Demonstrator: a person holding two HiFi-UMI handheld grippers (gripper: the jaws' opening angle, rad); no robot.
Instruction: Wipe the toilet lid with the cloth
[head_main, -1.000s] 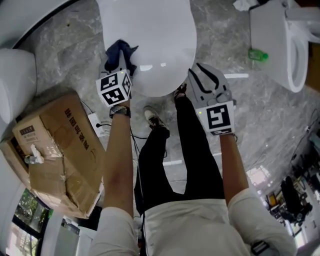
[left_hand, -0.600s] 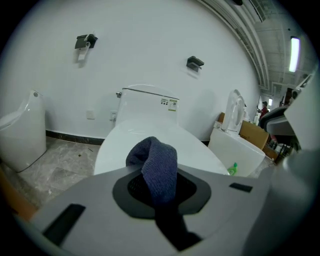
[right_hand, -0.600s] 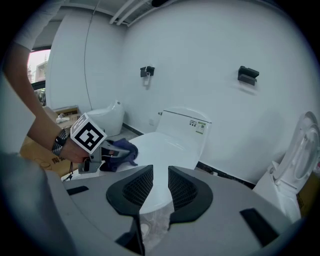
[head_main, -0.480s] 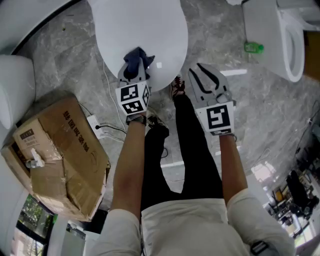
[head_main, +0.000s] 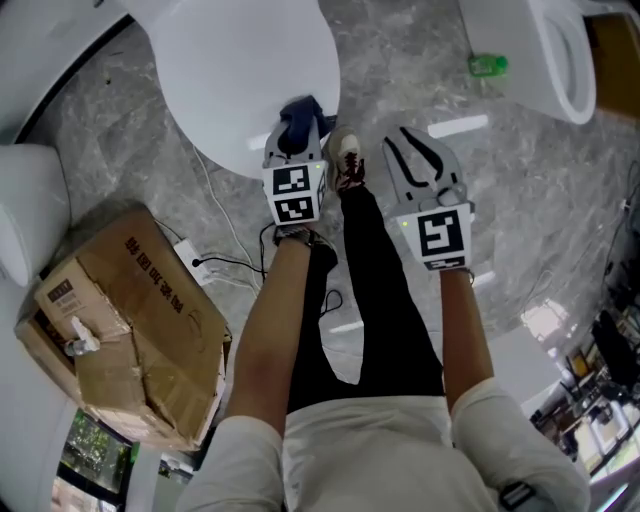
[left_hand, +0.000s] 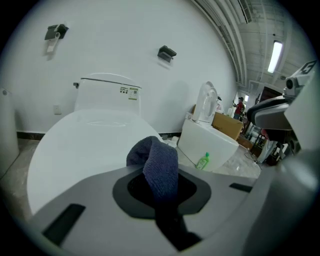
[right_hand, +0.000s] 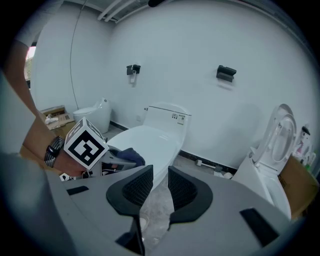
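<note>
Cloth (head_main: 300, 116) now rightward along toilet lid (head_main: 235, 75)

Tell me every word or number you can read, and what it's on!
Cardboard box: dark print on it, too blurred to read.
Stickers on the toilet tank: too small to read.
Green bottle: label too small to read.
So no text can be quoted.

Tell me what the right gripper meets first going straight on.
The right gripper would probably meet the grey marbled floor just beside the closed white toilet's front; depth is unclear.
</note>
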